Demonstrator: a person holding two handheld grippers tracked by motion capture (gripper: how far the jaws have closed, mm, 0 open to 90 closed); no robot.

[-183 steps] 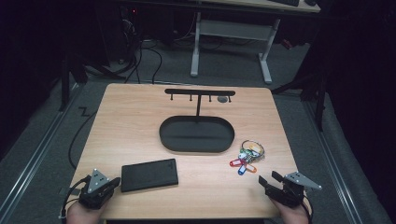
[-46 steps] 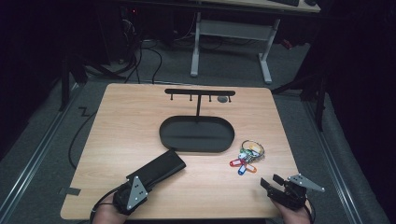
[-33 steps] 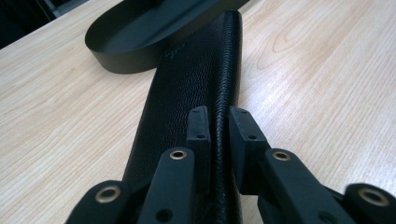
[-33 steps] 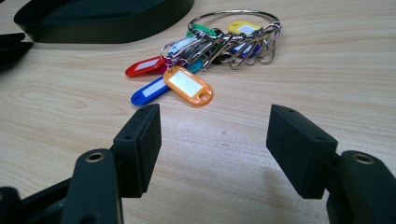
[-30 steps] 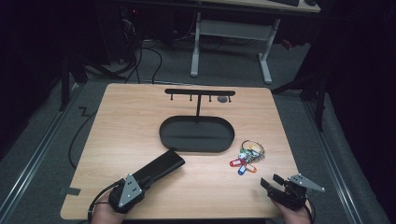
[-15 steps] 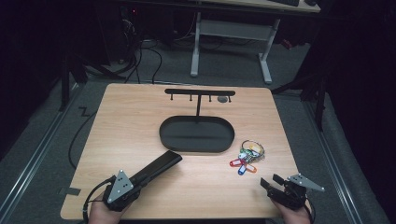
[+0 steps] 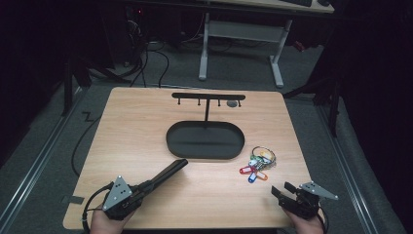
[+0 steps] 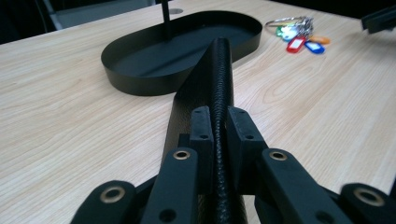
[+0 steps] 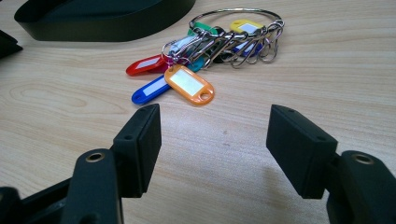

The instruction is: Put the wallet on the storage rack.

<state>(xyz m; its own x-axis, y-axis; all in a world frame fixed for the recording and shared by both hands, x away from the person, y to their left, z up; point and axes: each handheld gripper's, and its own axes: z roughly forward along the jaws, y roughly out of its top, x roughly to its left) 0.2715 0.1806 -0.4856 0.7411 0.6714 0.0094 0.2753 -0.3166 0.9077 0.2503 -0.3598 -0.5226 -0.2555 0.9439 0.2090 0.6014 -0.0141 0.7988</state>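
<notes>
My left gripper (image 8: 219, 135) has its jaws clamped on the stitched edge of a black leather wallet (image 8: 212, 74), tipped onto its side and angled toward the tray, its far end reaching just short of the tray's near rim. My right gripper (image 9: 215, 135) holds its jaws wide apart over bare wood, gripping nothing, near the front right corner of the table (image 7: 141, 131).

The wallet's pebbled hide ends in a braided seam. The oval tray (image 7: 175, 146) is matte black with a low wall and a thin T-shaped hook stand (image 7: 207, 97) rising from it. The key ring (image 9: 233, 28) carries glossy plastic tags in red, blue, orange, green and yellow, lying just ahead of my right jaws.

The tabletop is pale wood-grain laminate with rounded corners, set on grey carpet in a dark room. Open wood lies left of the tray.
</notes>
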